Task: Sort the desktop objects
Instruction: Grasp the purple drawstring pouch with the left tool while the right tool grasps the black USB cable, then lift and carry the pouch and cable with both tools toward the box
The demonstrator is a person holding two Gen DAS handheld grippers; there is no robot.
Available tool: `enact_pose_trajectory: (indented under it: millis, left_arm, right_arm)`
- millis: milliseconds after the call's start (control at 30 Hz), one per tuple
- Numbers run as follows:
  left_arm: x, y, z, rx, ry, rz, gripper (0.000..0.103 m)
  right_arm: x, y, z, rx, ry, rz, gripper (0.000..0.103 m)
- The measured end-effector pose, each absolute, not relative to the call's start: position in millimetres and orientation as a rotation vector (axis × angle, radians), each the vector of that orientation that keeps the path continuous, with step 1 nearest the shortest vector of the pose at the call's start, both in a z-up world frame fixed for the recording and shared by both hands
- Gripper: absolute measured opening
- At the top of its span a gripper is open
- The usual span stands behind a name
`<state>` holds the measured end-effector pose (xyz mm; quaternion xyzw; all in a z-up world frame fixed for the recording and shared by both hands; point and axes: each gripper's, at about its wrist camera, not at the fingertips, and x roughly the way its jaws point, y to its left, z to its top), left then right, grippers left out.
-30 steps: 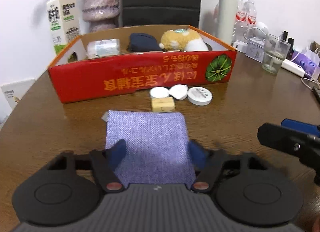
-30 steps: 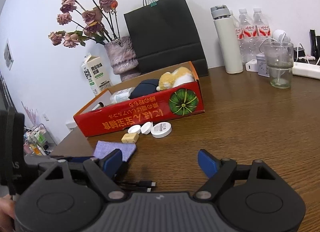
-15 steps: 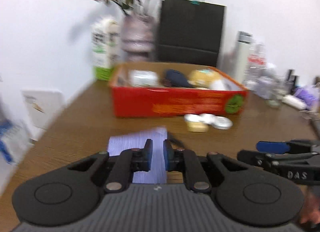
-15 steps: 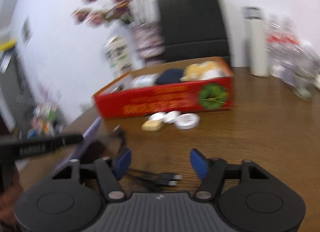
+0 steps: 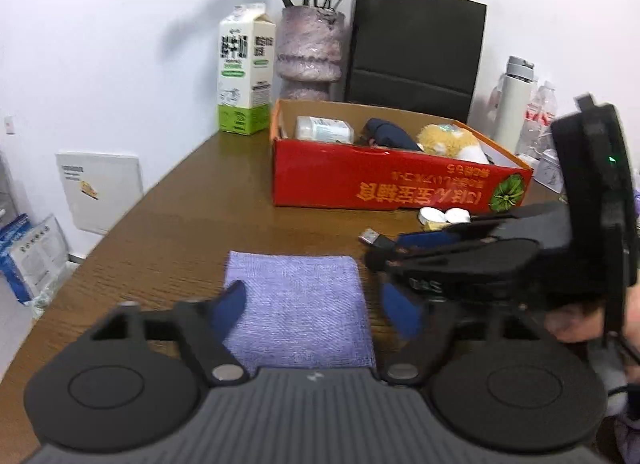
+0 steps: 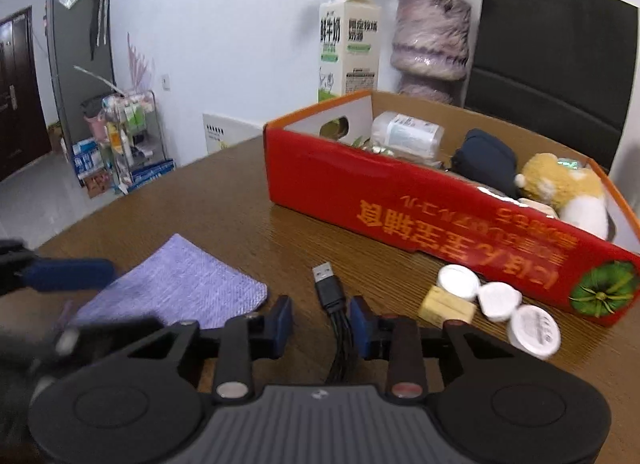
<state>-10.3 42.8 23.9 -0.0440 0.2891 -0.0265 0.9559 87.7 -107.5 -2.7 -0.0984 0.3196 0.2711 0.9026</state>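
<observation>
Left gripper [image 5: 314, 310]: held low and roughly level over the wooden table [image 5: 180, 215], pointing toward the top of the frame. Its blue-padded jaws stand wide apart and grip nothing. The purple cloth [image 5: 298, 304] lies flat on the table at lower centre of the left wrist view, between and beneath the spread fingers; whether the pads touch the fabric cannot be told.

Right gripper [image 6: 320, 322]: enters the left wrist view from the right edge, turned on its side, with the person's hand [image 5: 576, 324] partly visible behind its body at the right edge. In its own view the jaws are partly closed, with a narrow gap between them. The black USB cable [image 6: 330, 296] runs up through that gap, its plug end lying on the table just beyond the fingertips. The right pad sits just beside the cable; firm contact on either side cannot be confirmed.

Red cardboard box [image 6: 400, 207]: in the upper right of the right wrist view, open-topped, holding a plastic bottle [image 6: 408, 135], a dark pouch [image 6: 486, 159] and a plush toy [image 6: 564, 187].

Three white round lids [image 6: 498, 302] and a yellow block [image 6: 446, 308] lie on the table against the box's front wall, at right of centre.

A milk carton [image 5: 246, 67], a vase of flowers [image 5: 310, 51] and a black paper bag [image 5: 416, 51] stand behind the box, along the top of the left wrist view.
</observation>
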Motion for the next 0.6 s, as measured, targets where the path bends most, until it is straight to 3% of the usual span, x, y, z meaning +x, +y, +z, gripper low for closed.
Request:
enact_pose_trajectory:
  millis: [33,67,133,300,367,433,500,600]
  left_arm:
    - [-7.3,45.1,23.0,-0.106,0.596,-0.058,0.083]
    - [-4.1,47.6,21.3,-0.125,0.608,-0.058,0.086]
    - [2.8,50.9,15.3,-0.143,0.633,-0.046,0.095]
    - [10.7,48.2,8.1,-0.128,0.680,-0.062,0.093]
    - [8.6,43.6,8.3,-0.099,0.668,-0.052,0.068]
    - [6.2,40.1,8.8,-0.082,0.661,-0.055,0.027]
    - [6.2,40.3,9.4,-0.104,0.678,-0.073,0.006]
    - [5.3,39.2,10.3,-0.129,0.688,-0.078,0.001]
  right_arm:
    - [89.3,-105.0,-3.7,-0.203,0.655,0.561,0.026]
    - [90.9,-104.4,-3.8,-0.195,0.658,0.562,0.015]
    - [94.3,-107.5,-2.8,-0.158,0.677,0.555,0.014]
    - [81.8,-116.4,0.2,-0.130,0.655,0.508,0.012]
    - [73.8,-127.1,7.7,-0.093,0.622,0.490,0.006]
    - [64.3,-141.5,20.0,-0.046,0.575,0.476,0.006]
    - [53.5,-157.4,31.2,0.004,0.532,0.457,0.006]
    - [45.6,-173.8,39.4,0.049,0.504,0.440,0.006]
